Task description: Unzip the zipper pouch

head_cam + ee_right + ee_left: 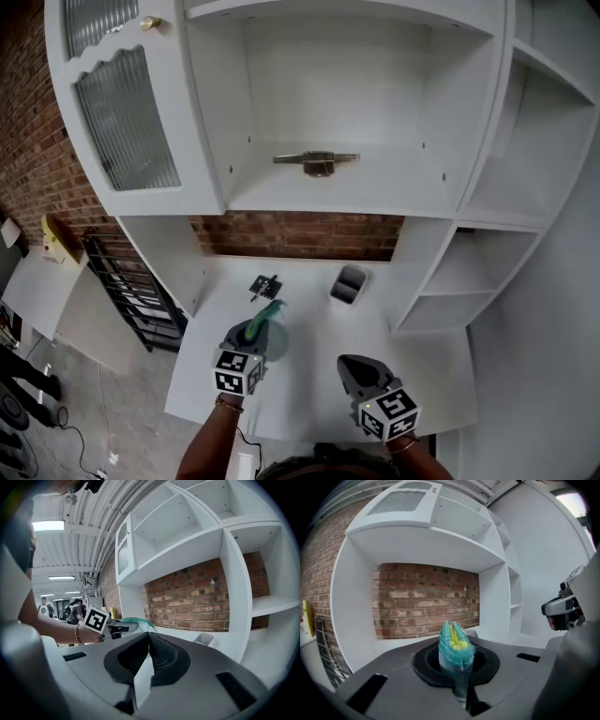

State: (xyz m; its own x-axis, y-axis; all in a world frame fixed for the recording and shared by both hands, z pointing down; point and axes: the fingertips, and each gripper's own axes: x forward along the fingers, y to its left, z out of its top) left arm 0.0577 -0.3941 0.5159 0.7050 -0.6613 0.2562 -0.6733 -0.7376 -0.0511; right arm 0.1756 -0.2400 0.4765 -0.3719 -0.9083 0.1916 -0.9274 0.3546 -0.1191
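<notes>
Zipper pouch point(456, 645) tight between the jaws of left gripper point(462, 692)

White desk point(309, 323), far side: small grey bin point(349, 284) right, small black item point(265, 286) left. Shelf point(394, 195) above: metal tool point(317, 161). Ribbed-glass cabinet door point(127, 122), left. Brick wall point(300, 234) behind. Black rack point(127, 291), far left.

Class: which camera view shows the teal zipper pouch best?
The left gripper view: the pouch sits close up, clamped in the left gripper. The head view shows it small; the right gripper view, a distant teal edge.
</notes>
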